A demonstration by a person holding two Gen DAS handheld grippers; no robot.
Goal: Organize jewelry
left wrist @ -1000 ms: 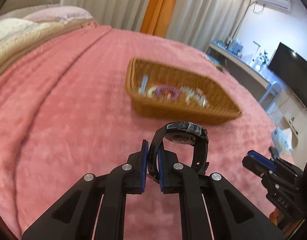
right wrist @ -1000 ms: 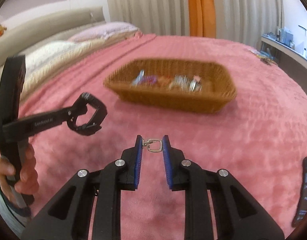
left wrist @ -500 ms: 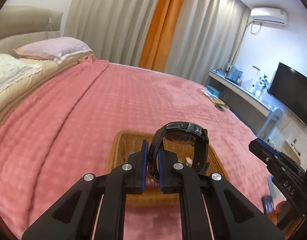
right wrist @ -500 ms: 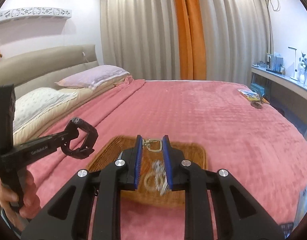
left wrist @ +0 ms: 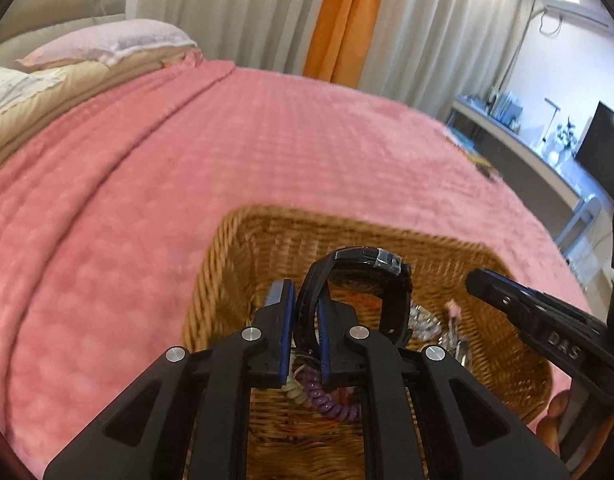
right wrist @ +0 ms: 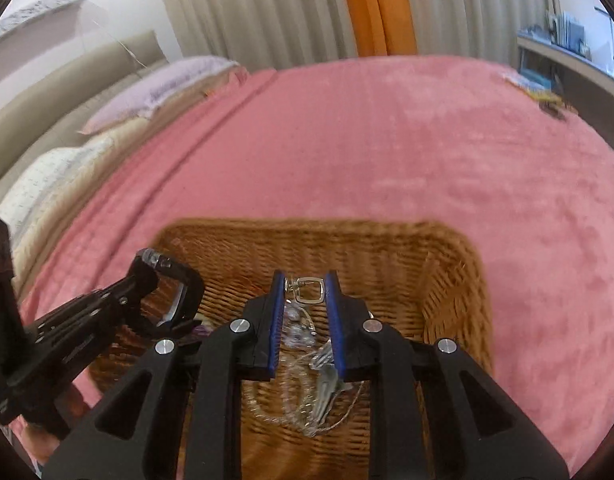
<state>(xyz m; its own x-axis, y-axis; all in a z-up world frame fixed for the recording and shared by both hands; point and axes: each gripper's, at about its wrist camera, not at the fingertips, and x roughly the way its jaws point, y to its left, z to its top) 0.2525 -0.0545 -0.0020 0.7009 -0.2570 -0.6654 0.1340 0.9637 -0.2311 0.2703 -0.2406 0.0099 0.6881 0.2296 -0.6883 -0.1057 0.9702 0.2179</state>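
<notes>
My left gripper (left wrist: 305, 300) is shut on the strap of a black wristwatch (left wrist: 365, 270) and holds it over the wicker basket (left wrist: 211, 276). A purple coil hair tie (left wrist: 333, 400) lies in the basket below it. My right gripper (right wrist: 305, 292) is shut on a small silver clasp (right wrist: 309, 290) above the same basket (right wrist: 447, 280), over silver chains (right wrist: 315, 396) on its floor. The left gripper with the watch also shows in the right wrist view (right wrist: 163, 304), and the right gripper shows in the left wrist view (left wrist: 473, 280).
The basket stands on a pink blanket (left wrist: 147, 184) that covers the bed. Pillows (left wrist: 107, 40) lie at the head, far left. Curtains (left wrist: 291, 12) hang behind. A desk with a TV (left wrist: 599, 140) runs along the right wall.
Both grippers have moved forward from short of the basket to above its inside, each still holding its item. The cameras now look down into the basket.
</notes>
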